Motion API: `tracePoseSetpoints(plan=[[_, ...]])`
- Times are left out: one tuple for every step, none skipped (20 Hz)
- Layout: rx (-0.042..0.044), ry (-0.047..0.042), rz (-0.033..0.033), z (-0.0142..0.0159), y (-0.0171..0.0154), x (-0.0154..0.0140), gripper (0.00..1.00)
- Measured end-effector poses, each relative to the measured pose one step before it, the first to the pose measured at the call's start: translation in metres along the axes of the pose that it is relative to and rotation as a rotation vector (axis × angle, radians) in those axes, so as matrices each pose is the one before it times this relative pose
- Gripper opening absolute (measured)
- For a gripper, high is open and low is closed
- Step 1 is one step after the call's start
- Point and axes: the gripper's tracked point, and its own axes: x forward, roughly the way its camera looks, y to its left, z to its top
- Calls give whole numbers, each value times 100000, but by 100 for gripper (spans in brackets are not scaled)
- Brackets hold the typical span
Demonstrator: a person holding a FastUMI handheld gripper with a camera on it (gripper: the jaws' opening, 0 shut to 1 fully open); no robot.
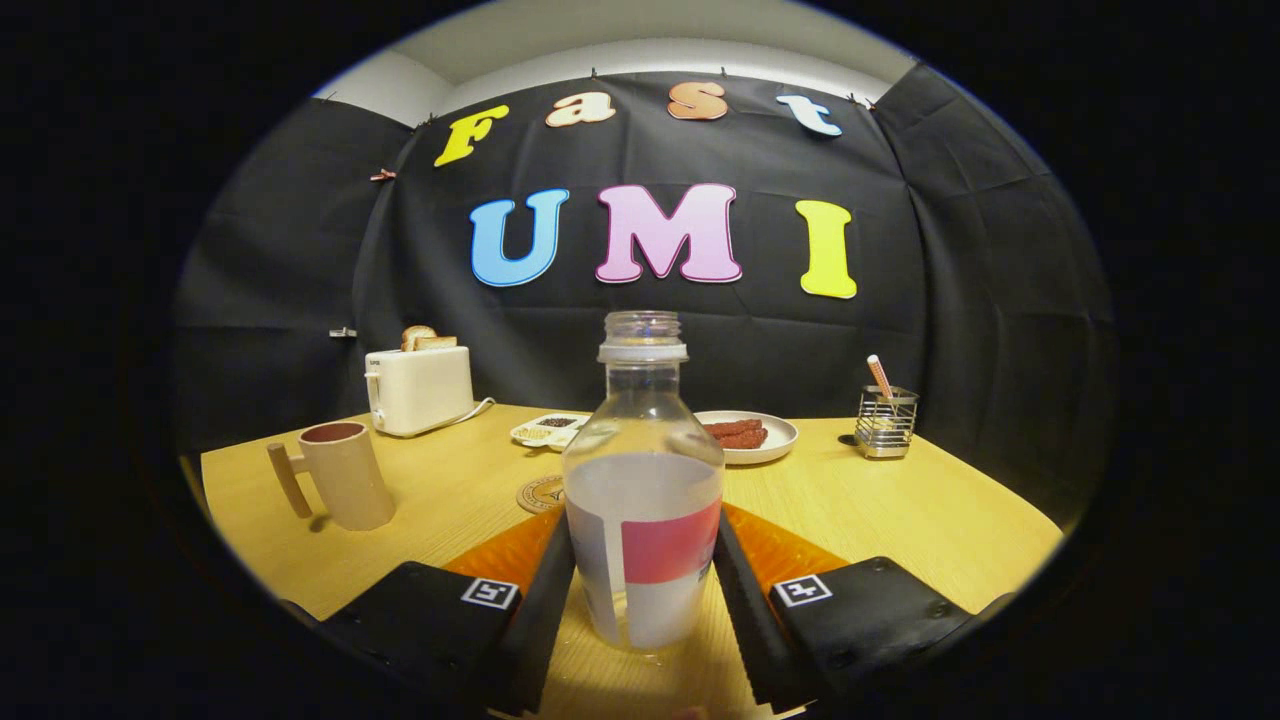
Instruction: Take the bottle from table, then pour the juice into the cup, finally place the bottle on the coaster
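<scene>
Clear plastic, with no cap on its neck: the bottle (642, 490) stands upright on the wooden counter (960, 520), its long axis vertical and its open mouth pointing straight up. It holds a pale liquid up to about the middle of its body, and a label with a red band goes around the lower part. The gripper (643, 575) has its jaws set around the bottle, one on each side of the lower body. The inner edge of each black finger (545, 600) lies against the bottle wall, so the jaws look closed on it at about the width of the bottle; the base of the bottle seems to rest on the counter. How hard the fingers press, I cannot tell.

Behind the bottle a round coaster (541, 494) is half hidden; only its left part comes out beside the bottle, just ahead of the left finger. A beige cup (345, 475) with a wooden handle stands well to the left of the fingers, upright, its inside dark. Beyond the bottle a white plate (775, 445) with reddish sausages is partly covered by the bottle's shoulder, and a small tray (548, 430) lies to its left; what it carries is too small to name. Further back are a white toaster (420, 388) with bread slices in it and a wire holder (886, 420) with a stick.
</scene>
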Motion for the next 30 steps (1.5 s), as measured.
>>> tracePoseSetpoints(plan=[[-877,2413,-3222,-30,-510,91,76],[-2347,1235,-3178,533,-580,-61,74],[-4150,662,-2297,835,-206,-108,73],[-3863,167,-1353,996,18,-53,72],[-3526,-45,-1349,1162,38,-18,72],[-3957,912,-1667,1025,-190,105,71],[-3477,1483,-1237,806,-127,24,71],[-3813,1254,-587,851,238,14,71],[-3375,932,-550,1025,17,-368,71],[-3099,458,-863,1053,33,27,70],[-3412,44,-927,1236,117,-367,70],[-4009,-81,579,1082,504,-271,70],[-4512,-1106,475,1222,415,-206,70],[-4277,-2004,376,1257,467,-298,70],[-3574,-1265,-647,1055,181,-127,70],[-2420,-678,-153,726,234,-101,70],[-1873,-35,-102,686,460,-73,69],[-1938,-206,-341,665,527,161,69],[-2422,-59,-316,528,552,27,70],[-2843,-84,145,580,812,39,70],[-3232,240,135,221,767,119,70],[-3732,219,298,219,879,171,70],[-4372,138,-219,151,744,27,70],[-5153,224,-844,214,500,169,70],[-5202,469,-1022,147,441,59,70],[-4338,250,-466,165,621,256,70],[-3228,49,265,226,766,164,70],[-2936,-81,452,276,911,137,69],[-3257,-310,340,358,638,115,69],[-3520,-279,-28,405,468,16,69]])
